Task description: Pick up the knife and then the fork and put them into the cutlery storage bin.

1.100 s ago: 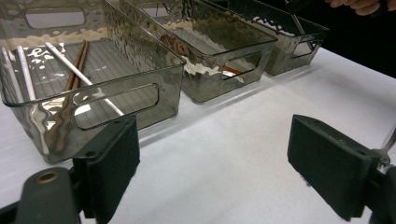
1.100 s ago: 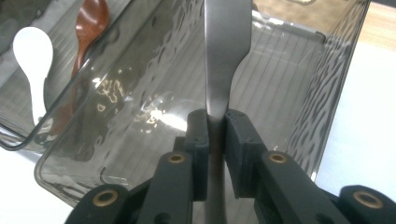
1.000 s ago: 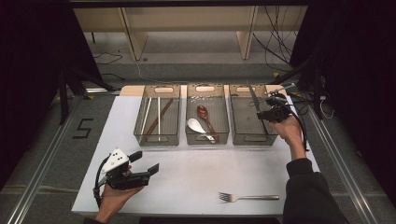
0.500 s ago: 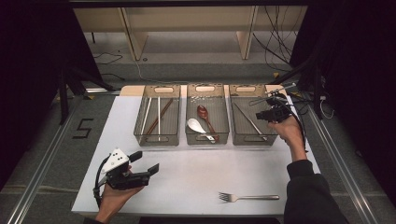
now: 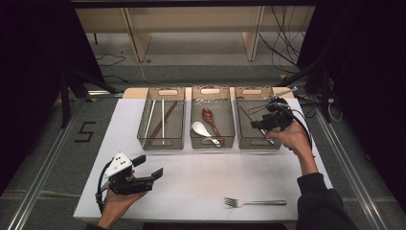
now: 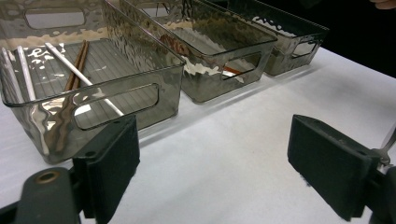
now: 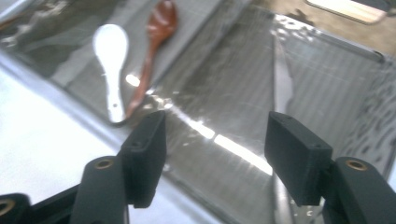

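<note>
Smoky clear plastic bin (image 5: 253, 125), rightmost of three on the white table (image 5: 191, 182), lies under my right gripper (image 5: 265, 123), and a thin silver knife (image 7: 280, 74) rests on its ribbed floor; those jaws have just been opening with nothing between them; my left gripper (image 5: 146, 170) hovers open near the table's front edge; a steel fork (image 5: 256, 202) lies nearer me.

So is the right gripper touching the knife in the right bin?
Apart. The right gripper view shows the right gripper open above the knife, with nothing between the pads.
</note>
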